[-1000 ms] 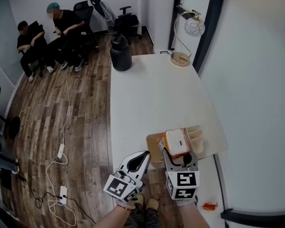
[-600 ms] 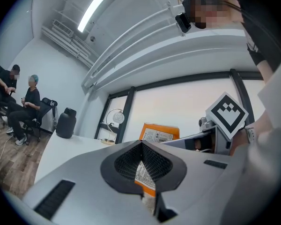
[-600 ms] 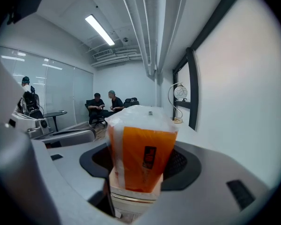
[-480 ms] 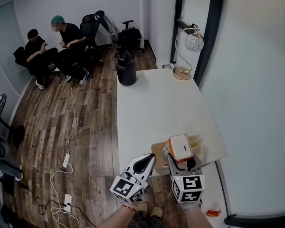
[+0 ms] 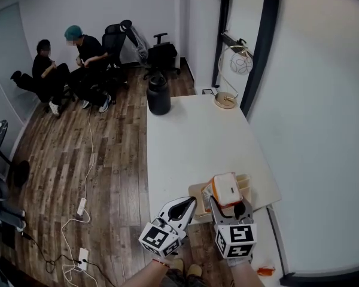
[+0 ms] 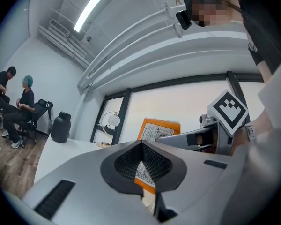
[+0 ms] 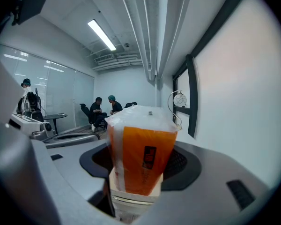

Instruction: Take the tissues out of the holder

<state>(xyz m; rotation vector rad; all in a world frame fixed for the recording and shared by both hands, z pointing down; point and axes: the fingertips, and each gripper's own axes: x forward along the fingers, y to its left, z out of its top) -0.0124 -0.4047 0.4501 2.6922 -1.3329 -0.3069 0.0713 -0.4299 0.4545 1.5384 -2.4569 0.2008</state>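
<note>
your right gripper [image 5: 227,203] is clamped, partly open, on the one orange tissue pack [image 5: 226,189], over the one wooden holder [image 5: 246,181] at the table's [image 5: 191,142] near edge. your left gripper [image 5: 184,205] is closed and empty beside it. two people [image 5: 72,64] sit far off.

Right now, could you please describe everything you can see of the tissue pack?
The tissue pack is a soft block wrapped in glossy plastic film, orange on its sides, with a white top face and a small dark label. It is clamped by the right gripper, one jaw on each side, over the wooden holder at the near edge of the table.
</note>
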